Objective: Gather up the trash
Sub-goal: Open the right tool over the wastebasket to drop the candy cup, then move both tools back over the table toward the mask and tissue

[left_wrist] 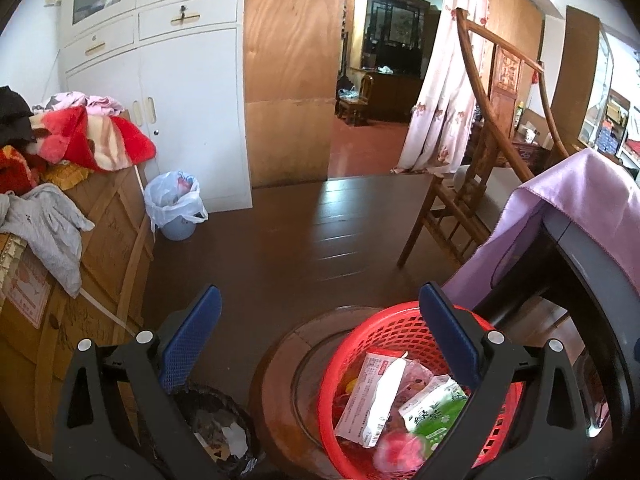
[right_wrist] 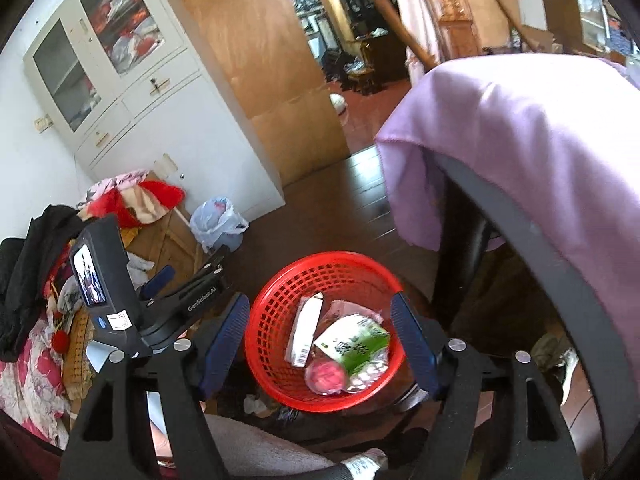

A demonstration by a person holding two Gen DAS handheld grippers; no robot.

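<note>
A red mesh basket sits low on a round wooden stool. It also shows in the left wrist view. It holds a white carton, a green-and-white packet, a pink ball and clear wrappers. My right gripper is open and empty, its blue pads on either side of the basket, above it. My left gripper is open and empty, left of the basket; its body shows in the right wrist view. A dark bin with paper scraps stands below it.
A purple cloth drapes a dark chair at the right. A cardboard box piled with clothes stands at the left. A small bin with a white bag stands by the white cabinet. A wooden chair stands beyond.
</note>
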